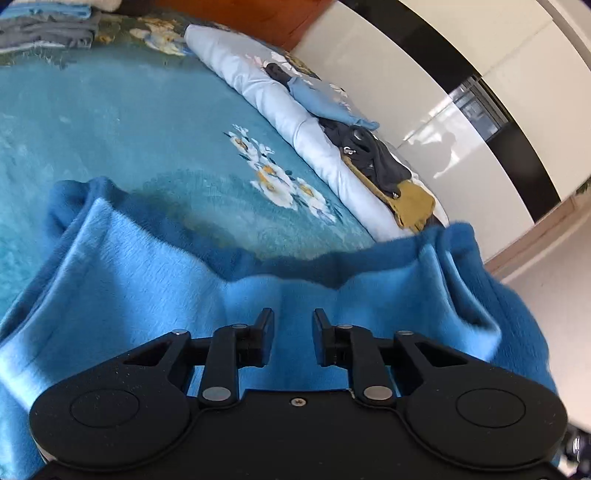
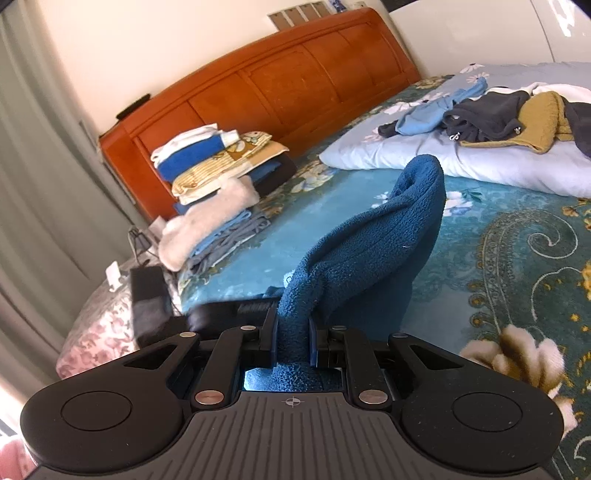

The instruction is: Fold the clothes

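Only right tongs clamp blue fleece — left tongs apart

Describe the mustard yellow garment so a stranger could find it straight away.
Start at the orange wooden headboard, then go to the pale blue quilt along the bed's side. In the loose clothes heap there, the mustard yellow garment lies among dark pieces, the only yellow one.

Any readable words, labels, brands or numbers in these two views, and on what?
None can be read.
Framed items on the wall above the headboard: too small and blurred.
Right gripper body: only a crosshair mark, no text.
Blue fleece, bedspread: no print.
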The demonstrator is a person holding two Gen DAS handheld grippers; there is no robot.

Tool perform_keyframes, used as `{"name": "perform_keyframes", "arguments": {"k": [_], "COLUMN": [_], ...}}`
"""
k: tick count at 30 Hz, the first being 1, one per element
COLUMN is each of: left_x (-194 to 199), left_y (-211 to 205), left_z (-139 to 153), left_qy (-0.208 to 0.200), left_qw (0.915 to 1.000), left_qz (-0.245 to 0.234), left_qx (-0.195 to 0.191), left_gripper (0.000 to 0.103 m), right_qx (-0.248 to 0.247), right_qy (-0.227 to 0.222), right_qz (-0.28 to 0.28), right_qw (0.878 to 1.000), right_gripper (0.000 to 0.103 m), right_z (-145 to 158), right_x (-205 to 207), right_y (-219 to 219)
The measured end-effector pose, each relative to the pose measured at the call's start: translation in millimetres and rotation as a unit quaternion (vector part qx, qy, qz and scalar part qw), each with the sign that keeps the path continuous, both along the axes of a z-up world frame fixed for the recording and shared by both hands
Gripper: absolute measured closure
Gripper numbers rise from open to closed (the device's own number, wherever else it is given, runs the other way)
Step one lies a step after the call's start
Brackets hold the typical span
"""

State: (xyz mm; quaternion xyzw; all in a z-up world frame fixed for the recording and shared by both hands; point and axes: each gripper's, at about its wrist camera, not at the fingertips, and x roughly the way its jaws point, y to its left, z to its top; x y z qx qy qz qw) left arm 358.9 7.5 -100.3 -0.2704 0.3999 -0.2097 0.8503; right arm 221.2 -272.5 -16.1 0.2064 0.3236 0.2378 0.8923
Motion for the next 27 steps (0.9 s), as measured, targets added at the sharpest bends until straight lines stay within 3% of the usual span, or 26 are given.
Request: {"name": "perform_keyframes", "arguments": {"k": [6, 18, 21, 27], "left_x": [23.4, 48.9, 41.4, -2.0], "left_y": [-4.4, -11.4, -0.1, 59.0], "left_z": [-16.1, -49.5, -38.4, 7.5], "left_qy": [0.029, 0.085, 0.071, -0.018], "left_qw": [0.9994, 0.9964, 0.9972, 0.9985], "left_qz": [0.019, 0.004, -0.002, 0.037], "left_qx": [-0.008, -0.004, -0.023, -0.037], "left_gripper": [0.093, 0.098, 0.1, 0.099], "right_qx": [-0.005, 0.0, -0.002, -0.01], "right_qy": [-0.002, 0.004, 0.005, 0.0], "right_qz": [0.008, 0.029, 0.034, 0.058], "right_qw": [1.0, 1.0, 0.999, 0.998], "right_gripper": [0.09, 0.09, 0.09, 0.09], "right_z": [2.2, 0.3, 0.3, 1.7], "right_x": [-0.6, 14.7, 15.4, 14.4], "right_y": [6.4, 38.6, 43.6, 63.7]}}
